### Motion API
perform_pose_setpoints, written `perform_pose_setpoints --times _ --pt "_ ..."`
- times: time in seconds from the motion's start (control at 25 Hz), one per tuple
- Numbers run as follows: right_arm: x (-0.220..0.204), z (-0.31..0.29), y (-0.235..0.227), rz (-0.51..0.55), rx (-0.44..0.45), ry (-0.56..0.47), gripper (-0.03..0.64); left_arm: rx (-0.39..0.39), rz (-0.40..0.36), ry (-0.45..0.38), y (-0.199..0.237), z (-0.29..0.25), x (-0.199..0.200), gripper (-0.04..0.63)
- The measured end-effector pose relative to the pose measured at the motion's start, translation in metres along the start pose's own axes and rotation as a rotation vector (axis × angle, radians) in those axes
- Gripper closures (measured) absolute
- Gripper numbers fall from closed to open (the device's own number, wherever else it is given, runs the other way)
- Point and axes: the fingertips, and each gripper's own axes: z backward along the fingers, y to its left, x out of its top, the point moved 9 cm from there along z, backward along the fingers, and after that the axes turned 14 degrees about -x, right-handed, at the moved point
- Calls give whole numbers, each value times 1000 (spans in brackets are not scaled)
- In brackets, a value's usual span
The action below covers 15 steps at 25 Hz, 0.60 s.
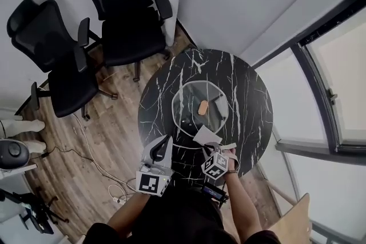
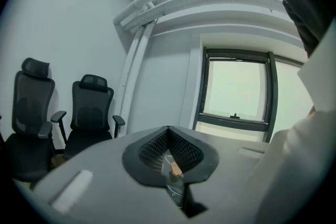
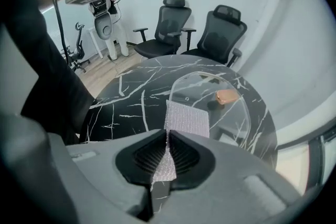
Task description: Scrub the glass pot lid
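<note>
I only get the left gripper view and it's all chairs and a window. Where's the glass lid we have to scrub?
Observer: The glass lid lies flat on the round black marble table, its brown handle up.
Operator: What do we scrub it with?
Observer: The right gripper is shut on a silvery scrub cloth.
Operator: Is the cloth touching the lid?
Observer: Its free end reaches the lid's near rim; whether they touch, I cannot tell.
</note>
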Motion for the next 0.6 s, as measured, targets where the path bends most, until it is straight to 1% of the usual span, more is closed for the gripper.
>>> perform_pose_setpoints --times 0.12,0.36,0.48,0.6 --pt "11 9 -10 -12 -46 -35 592 -6 -5 -6 2 -1 3 592" --pt "44 32 -41 1 -143 -123 594 7 2 -19 13 -1 3 594" --pt "58 31 -64 -5 -183 -141 594 12 11 -7 17 -1 1 594" --pt "67 16 -84 -14 -193 -137 594 7 12 19 21 0 0 594"
